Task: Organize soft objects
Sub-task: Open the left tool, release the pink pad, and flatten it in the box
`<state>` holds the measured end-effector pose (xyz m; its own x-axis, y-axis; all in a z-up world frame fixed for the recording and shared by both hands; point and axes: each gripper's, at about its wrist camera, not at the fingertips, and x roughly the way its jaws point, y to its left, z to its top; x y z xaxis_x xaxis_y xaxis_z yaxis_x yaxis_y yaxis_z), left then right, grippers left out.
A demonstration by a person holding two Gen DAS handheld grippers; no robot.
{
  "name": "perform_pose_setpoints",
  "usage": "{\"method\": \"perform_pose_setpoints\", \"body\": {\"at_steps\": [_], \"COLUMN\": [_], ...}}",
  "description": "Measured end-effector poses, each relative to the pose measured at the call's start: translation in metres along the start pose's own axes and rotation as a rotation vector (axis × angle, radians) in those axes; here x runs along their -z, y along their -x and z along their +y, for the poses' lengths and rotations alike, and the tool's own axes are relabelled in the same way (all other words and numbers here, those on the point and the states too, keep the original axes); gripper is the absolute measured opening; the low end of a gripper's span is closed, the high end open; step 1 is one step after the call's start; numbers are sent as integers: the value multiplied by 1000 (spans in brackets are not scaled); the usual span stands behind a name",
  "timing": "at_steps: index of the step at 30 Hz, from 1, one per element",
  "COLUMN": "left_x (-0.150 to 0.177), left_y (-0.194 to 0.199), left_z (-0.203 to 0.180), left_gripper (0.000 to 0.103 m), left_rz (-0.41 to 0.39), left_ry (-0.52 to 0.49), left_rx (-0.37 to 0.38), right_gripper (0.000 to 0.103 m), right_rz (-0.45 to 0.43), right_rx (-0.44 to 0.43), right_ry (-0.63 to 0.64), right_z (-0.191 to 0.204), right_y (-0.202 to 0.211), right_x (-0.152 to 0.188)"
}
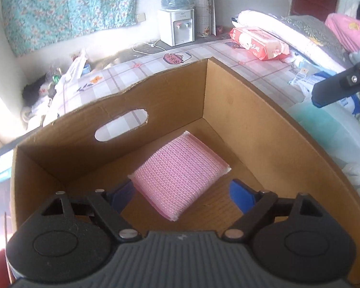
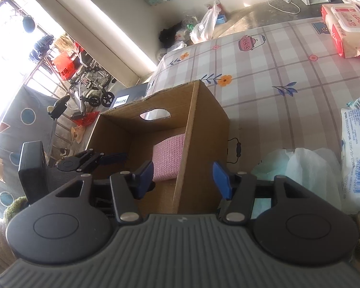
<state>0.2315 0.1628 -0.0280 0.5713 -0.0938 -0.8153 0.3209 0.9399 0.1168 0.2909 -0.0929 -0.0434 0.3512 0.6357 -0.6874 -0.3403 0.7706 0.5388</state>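
In the cardboard box (image 1: 252,110), only the left wrist view shows the whole pink sponge (image 1: 180,175).

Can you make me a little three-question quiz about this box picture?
1. True or false: the pink sponge lies inside the box.
2. The left gripper is: A) open, B) shut on the sponge.
3. What colour are the right gripper pads?

Key: 1 true; 2 A; 3 blue.
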Motion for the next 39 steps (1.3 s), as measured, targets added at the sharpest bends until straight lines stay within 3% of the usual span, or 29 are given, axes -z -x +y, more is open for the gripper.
{"method": "perform_pose_setpoints", "body": {"at_steps": [3,6,11,14,16,19,26,29,35,39], "left_x": [-10,-17,-20,-18,-19,-24,-36,-38,-35,-32], "left_y": [-9,-29,-63,-79,-82,-81,-83,-81,-76,-63], "left_z": [-4,-14,-16,-13,-11,-3,27,36,49,49], "left_gripper": [91,95,94,88,86,82,80,80,85,89], "left_rz": [7,12,115,174,164,181,269,269,214,150], "left_ry": [-182,-282,-316,-316,-291,-174,328,470,696,698], "left_rx": [70,106,142,119,89,81,9,34,168,133], "right_gripper": [56,57,58,58,58,58,58,58,60,61], "right_rz": [2,4,16,30,37,43,48,49,38,35], "right_rx": [1,5,16,21,23,31,19,15,21,30], "right_ry": [-17,-33,-66,-86,-93,-100,-102,-93,-85,-91], "right_z": [-7,-15,-28,-36,-39,-43,-38,-33,-31,-36], "right_y": [-1,-4,-12,-17,-19,-21,-18,-14,-3,1], "right_x": [-1,-2,-2,0,1,2,10,14,19,21]}}
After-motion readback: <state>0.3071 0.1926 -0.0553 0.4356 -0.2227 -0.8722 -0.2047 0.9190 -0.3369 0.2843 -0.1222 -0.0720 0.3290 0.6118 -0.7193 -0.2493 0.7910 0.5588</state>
